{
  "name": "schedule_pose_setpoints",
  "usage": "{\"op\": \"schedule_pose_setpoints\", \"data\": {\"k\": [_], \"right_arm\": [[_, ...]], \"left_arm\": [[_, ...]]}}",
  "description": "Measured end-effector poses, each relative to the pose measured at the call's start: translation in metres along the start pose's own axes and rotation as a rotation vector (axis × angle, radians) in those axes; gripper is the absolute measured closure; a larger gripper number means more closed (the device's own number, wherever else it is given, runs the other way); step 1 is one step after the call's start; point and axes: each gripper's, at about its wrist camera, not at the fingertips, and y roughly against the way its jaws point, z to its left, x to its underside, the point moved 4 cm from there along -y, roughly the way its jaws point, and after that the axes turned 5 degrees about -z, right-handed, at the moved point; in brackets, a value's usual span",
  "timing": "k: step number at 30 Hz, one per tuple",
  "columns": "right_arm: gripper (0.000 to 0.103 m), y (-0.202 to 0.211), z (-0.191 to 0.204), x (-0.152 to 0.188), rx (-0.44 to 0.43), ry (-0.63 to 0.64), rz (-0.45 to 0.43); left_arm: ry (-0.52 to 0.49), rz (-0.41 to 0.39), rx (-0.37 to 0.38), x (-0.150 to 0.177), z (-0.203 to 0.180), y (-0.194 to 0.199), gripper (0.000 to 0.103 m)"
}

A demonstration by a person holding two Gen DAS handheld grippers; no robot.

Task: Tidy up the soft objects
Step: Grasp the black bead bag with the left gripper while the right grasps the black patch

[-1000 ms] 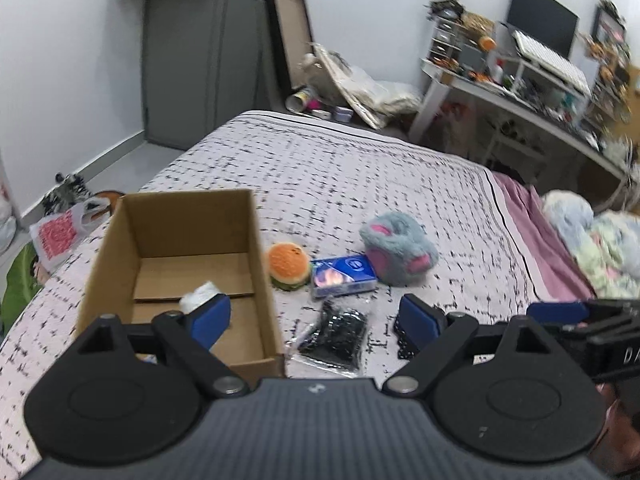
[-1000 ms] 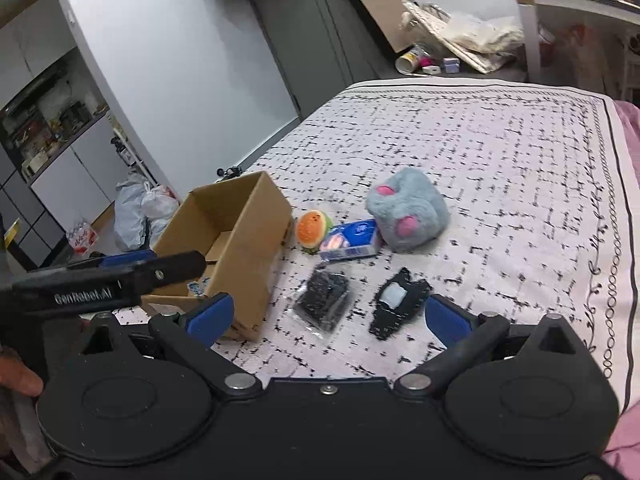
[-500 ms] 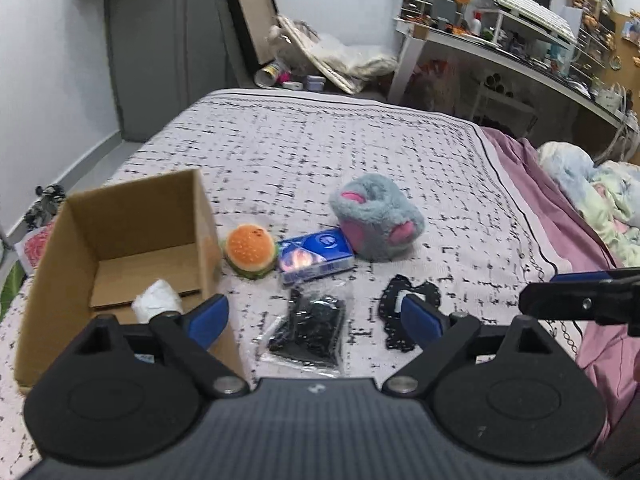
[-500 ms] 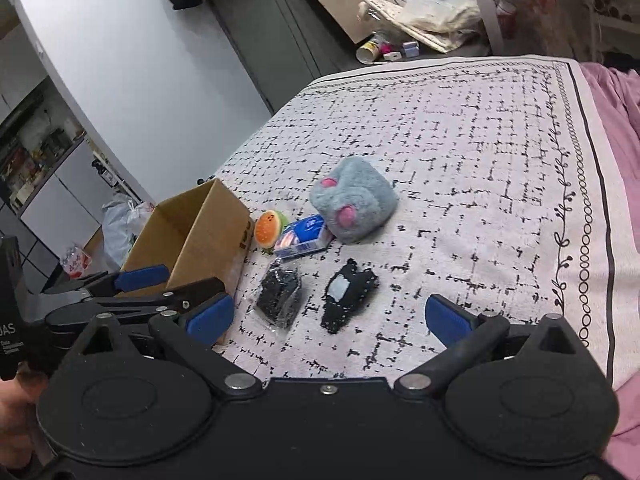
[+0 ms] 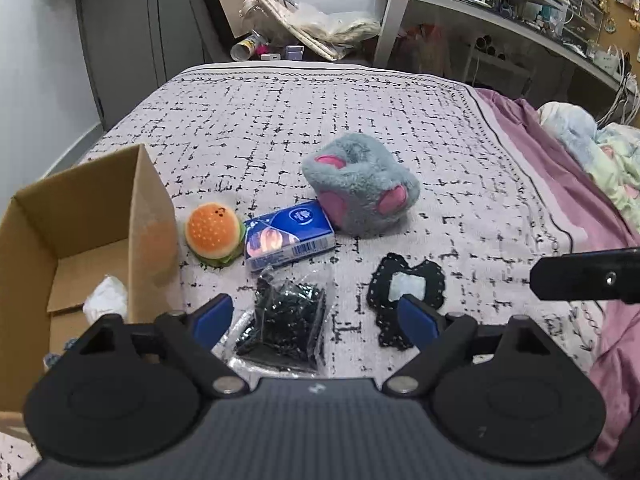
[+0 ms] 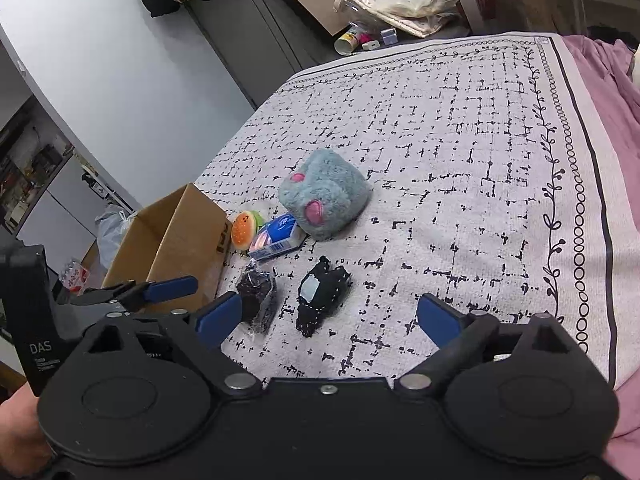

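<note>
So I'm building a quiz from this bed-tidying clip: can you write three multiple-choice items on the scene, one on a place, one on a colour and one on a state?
1. Where does the burger toy lie?
A. inside the cardboard box
B. on the bed between the cardboard box and the blue tissue pack
C. on top of the grey plush

2. What colour are the patches on the grey plush?
A. pink
B. yellow
C. green

3. How does the left gripper stand?
A. shut on the bag of black bits
B. shut on the burger toy
C. open, holding nothing

Answers:
1. B: it sits on the cover, right of the box wall and left of the pack.
2. A: pink patches show on its top and front.
3. C: its blue pads stand wide apart above the bag of black bits, pressing on nothing.
</note>
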Motion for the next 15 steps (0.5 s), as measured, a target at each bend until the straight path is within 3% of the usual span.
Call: {"op": "schedule_pose_setpoints", "data": {"k": [4,8,11,15], "right_arm": [[0.012,-0.008,-0.001,0.0,-0.012,-0.004,0.008],[0.015,-0.016,0.001,-0.003,-0.017,0.001,0.014],[0.015,-0.019,-0.001,-0.006,-0.022,-0.012,0.011],[0.015,-0.022,-0.004,-0.008,-0.02,-0.021,0.011]], "left_arm": [[-0.018,-0.006,-0.029,-0.002,-0.003,-0.006,0.016],[-0.034,-0.014,-0.056,-0.004,-0.005,-0.009,0.026],[-0.039,-0.014,-0.063,-0.006,-0.008,-0.009,0.04],[-0.078,-0.008,-0.094,-0.005,-0.018,-0.013,0.043]]}}
